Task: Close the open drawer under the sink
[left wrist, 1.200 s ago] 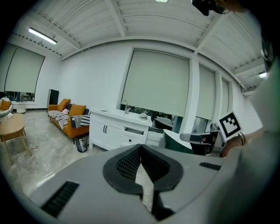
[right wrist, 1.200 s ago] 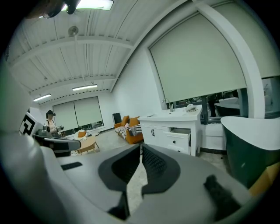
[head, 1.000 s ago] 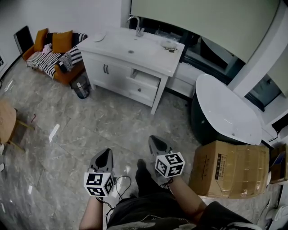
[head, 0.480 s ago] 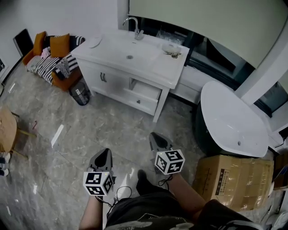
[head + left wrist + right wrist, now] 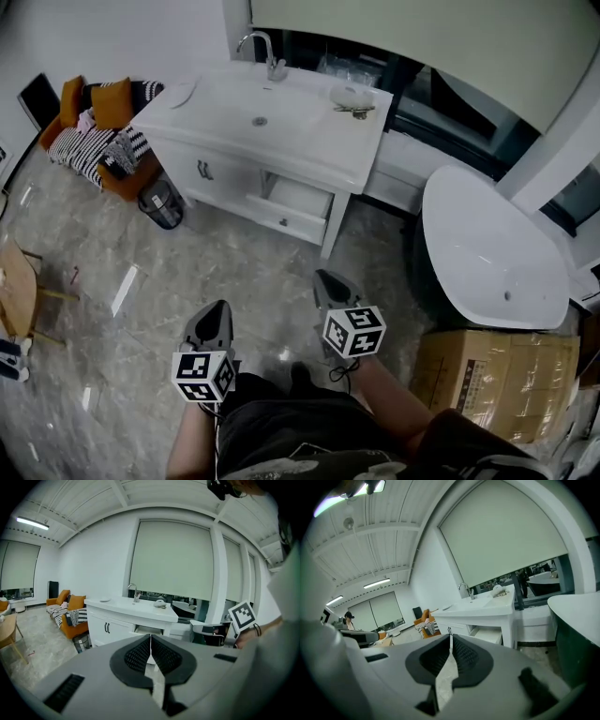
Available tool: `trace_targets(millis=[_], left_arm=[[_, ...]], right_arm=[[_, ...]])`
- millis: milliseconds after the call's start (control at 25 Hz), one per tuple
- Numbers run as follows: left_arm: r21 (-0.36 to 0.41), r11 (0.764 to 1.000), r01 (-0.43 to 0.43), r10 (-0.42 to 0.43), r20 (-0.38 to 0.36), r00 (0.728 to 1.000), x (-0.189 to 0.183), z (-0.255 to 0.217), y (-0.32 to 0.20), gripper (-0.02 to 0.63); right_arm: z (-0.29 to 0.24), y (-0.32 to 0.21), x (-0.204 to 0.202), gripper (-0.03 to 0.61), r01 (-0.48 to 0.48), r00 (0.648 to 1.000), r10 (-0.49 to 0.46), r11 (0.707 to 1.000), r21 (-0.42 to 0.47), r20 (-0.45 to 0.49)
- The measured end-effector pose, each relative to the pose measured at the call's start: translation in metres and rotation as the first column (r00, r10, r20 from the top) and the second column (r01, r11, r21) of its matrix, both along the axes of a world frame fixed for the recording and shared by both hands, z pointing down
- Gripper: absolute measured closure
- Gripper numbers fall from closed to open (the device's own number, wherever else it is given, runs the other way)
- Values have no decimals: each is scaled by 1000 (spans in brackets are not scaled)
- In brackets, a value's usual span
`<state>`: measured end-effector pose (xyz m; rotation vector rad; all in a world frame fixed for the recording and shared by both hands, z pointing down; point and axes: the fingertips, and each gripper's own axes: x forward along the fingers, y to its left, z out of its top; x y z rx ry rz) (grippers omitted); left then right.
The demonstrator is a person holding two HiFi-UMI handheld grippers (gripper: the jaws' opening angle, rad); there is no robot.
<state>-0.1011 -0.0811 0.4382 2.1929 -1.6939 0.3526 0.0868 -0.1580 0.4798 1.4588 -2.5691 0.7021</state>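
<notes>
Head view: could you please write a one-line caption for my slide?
Person with left gripper and right gripper, both shut and empty, faces the open drawer under the white sink.

The person is wearing black clothing and a black shoe. The left gripper and right gripper are showing pale grey, tapering shells, each carrying a white cube with black square markers. Black ribbed pads are lining the jaws, and a thin black cord is looping by the right wrist.
</notes>
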Motion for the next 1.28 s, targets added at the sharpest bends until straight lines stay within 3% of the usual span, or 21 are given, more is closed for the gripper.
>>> trace_targets(millis=[240,520,720,920,1280], left_arm=[[-33,999,-16,16,-13,1000,-15,16,-29,598],[-63,991,-119,117,-34,993,-26,42,-100,598],[-111,972,-209,203,-68,977,-44,64,-161,598],[-171,940,-295,285,-84,955,-63,96,-220,598],[-244,846,-473,465,-93,880,-79,154,-293,598]], right_arm=[[13,-17,-13,548,-10,1000,10,1000,-23,-21],[38,-59,-13,548,-144,988,140,988,-59,-57],[63,-93,-26,548,-268,961,257,958,-103,-103],[94,-127,-43,548,-398,913,378,907,-137,-155],[157,-181,-93,546,-528,839,476,830,-179,-265]])
